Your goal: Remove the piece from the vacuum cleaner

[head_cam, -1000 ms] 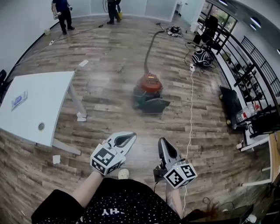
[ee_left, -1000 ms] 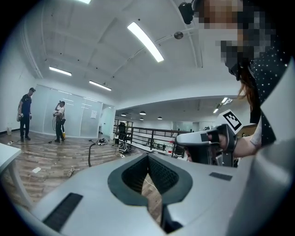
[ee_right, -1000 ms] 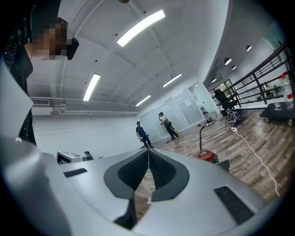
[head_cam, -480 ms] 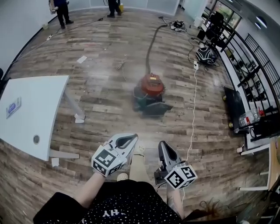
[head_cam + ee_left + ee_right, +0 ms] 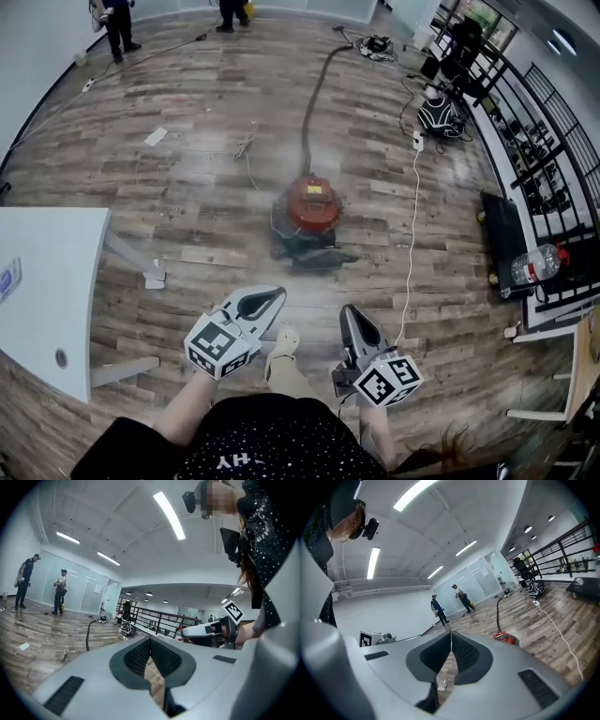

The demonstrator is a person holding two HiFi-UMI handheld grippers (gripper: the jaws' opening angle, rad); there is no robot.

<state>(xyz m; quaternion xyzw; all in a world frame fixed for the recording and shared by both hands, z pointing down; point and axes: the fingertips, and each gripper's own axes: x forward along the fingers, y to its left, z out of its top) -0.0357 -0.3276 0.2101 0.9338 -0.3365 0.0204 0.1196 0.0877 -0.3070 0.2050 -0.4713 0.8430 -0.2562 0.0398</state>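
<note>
The red vacuum cleaner (image 5: 307,217) stood on the floor ahead, nearer than a second before yet well apart from you. Your left gripper (image 5: 270,296) and right gripper (image 5: 348,311) were pressed together, empty, the approach unfinished.

I'm looking into a big open-plan room, an office or lab hall as far as I can judge through the fisheye. The wood-plank floor (image 5: 187,187) runs wide and mostly bare, with a white table (image 5: 56,272) at one side and black metal racks (image 5: 530,141) along the other. Long strip lights (image 5: 168,515) cross a white ceiling. Glass partitions (image 5: 86,597) close the far end, where two people (image 5: 437,609) stand. Loose cables (image 5: 411,206) and a red vacuum cleaner (image 5: 307,211) lie out on the floor.
</note>
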